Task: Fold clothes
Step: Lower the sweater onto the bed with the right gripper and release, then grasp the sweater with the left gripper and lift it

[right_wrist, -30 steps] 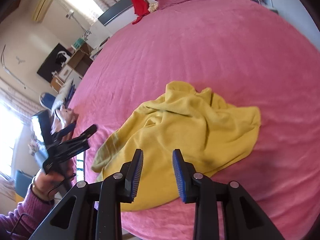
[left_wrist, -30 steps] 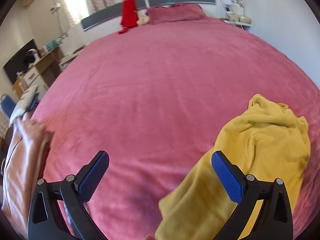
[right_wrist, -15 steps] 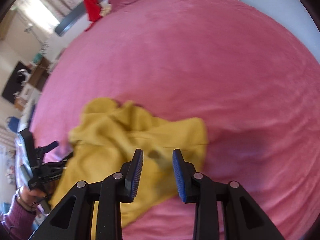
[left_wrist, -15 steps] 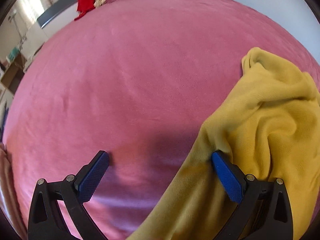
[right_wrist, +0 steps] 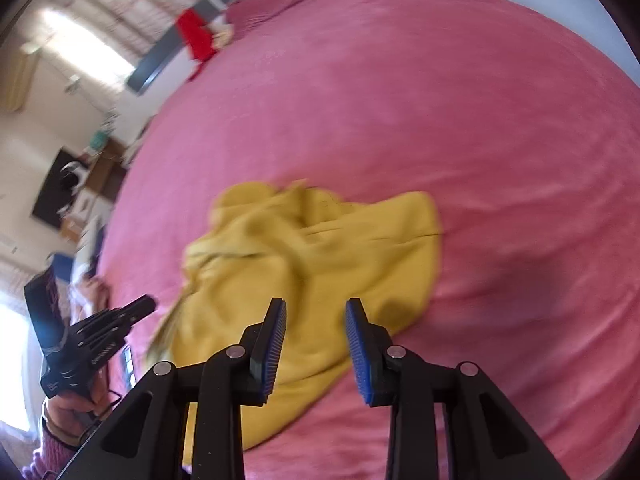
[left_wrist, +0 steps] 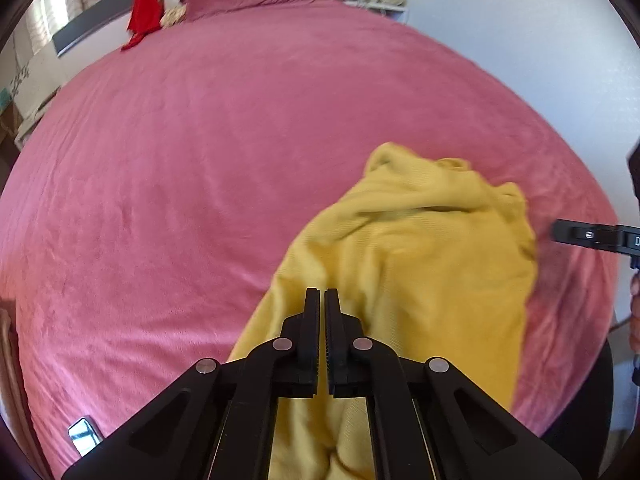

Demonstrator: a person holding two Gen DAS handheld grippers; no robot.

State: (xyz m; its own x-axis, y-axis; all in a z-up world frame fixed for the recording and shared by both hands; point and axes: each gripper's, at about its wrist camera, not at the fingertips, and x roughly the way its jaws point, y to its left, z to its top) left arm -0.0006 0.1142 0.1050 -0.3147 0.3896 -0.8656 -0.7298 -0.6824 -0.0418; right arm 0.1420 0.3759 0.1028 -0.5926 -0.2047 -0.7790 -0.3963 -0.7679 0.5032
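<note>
While the yellow garment (left_wrist: 416, 276) is lying crumpled near the front edge of the pink bedspread (left_wrist: 200, 160), the work is sitting at its opening step: getting a grip on the cloth so it can be spread flat before any fold. The left gripper (left_wrist: 322, 300) is showing its jaws pressed together over the garment's near edge, and no fabric is visibly caught between the pads, though the tips are hiding that spot, so a thin pinch cannot be ruled out. The right gripper (right_wrist: 316, 320) is hovering partly open above the garment, holding nothing. Next, each gripper is needing a separate edge or corner to pull apart. Compared with a second ago, the left jaws, then spread wide beside the cloth, are now closed.
</note>
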